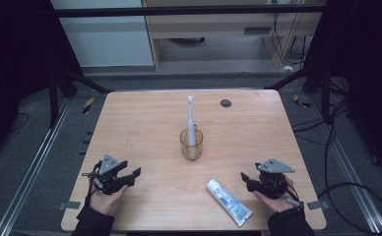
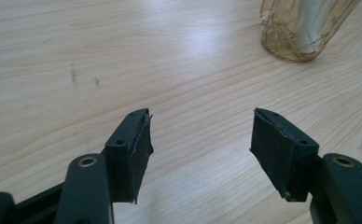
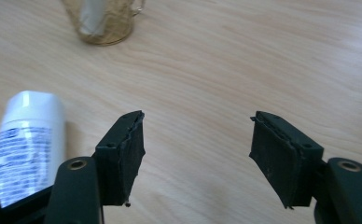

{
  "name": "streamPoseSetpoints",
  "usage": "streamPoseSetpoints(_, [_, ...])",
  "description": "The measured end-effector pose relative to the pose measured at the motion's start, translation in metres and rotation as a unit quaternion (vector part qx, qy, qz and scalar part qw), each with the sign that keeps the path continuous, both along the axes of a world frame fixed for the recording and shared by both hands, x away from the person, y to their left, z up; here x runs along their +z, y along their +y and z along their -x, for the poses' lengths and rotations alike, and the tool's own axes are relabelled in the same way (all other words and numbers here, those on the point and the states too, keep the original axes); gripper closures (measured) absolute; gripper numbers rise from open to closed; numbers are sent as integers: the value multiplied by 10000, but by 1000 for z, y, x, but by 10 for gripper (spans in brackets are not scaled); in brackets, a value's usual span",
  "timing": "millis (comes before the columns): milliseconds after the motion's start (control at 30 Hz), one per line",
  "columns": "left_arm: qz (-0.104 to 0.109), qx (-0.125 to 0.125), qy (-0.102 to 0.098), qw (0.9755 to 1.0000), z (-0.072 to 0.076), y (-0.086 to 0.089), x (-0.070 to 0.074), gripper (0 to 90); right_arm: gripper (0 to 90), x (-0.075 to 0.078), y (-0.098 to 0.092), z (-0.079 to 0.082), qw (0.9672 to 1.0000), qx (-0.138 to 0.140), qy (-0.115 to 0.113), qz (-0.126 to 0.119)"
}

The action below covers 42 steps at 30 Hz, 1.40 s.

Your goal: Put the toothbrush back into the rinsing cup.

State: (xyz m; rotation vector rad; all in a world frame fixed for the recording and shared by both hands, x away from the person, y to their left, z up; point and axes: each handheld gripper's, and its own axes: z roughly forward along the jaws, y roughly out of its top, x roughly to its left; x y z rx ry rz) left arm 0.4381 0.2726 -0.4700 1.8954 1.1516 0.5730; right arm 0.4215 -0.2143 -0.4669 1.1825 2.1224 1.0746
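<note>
high view: a wooden counter (image 1: 144, 123) carries a clear amber glass mug (image 1: 191, 143) near its middle, with a white electric toothbrush (image 1: 191, 123) standing upright in it, head up. a white and blue toothpaste tube (image 1: 229, 201) lies flat near the front edge, right of centre, cap end pointing toward the mug. a small dark round disc (image 1: 225, 103) sits near the far edge. the left gripper (image 1: 136, 175) is held low over the front left part of the counter, well apart from the mug, jaws pointing right and toward the centre. the right gripper (image 1: 244, 179) is held at the front right, jaws pointing left, just beside the toothpaste tube and not touching it as far as can be told. both are hand-held, sleeves entering from the bottom edge.

left gripper view: the left gripper (image 2: 200, 135) has its jaws released and standing wide, with bare counter (image 2: 123, 60) between them. the glass mug (image 2: 300, 32) with the toothbrush handle inside stands ahead and to the upper right, well apart from the jaws.

right gripper view: the right gripper (image 3: 197, 135) has its jaws released, standing apart with nothing between them but counter (image 3: 263, 56). the toothpaste tube (image 3: 25, 140) lies just outside one jaw at the lower left, cap end forward; whether it touches that jaw cannot be told. the glass mug (image 3: 104, 23) stands farther ahead at the upper left.
</note>
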Motion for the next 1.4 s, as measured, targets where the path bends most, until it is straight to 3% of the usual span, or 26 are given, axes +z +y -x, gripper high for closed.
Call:
streamPoseSetpoints(133, [-176, 120, 15, 9998, 0, 9, -4, 372, 407, 0, 7, 7, 9997, 231, 39, -45])
streamPoseSetpoints(467, [-269, 225, 25, 9994, -7, 17, -13, 397, 476, 2, 20, 18, 9980, 560, 218, -190])
streamPoseSetpoints(733, [-306, 249, 55, 9992, -9, 19, -15, 428, 606, 6, 26, 22, 9958, 775, 409, -277])
streamPoseSetpoints(867, [-372, 251, 112, 9989, -9, 19, -14, 462, 697, 5, 27, 23, 9928, 936, 689, -292])
streamPoseSetpoints(1000, [-389, 247, 123, 9989, -8, 19, -13, 490, 785, 5, 30, 27, 9871, 1228, 930, -436])
streamPoseSetpoints(1400, [-477, 211, 136, 9985, -8, 17, -14, 502, 900, 0, 35, 40, 9762, 1695, 1261, -495])
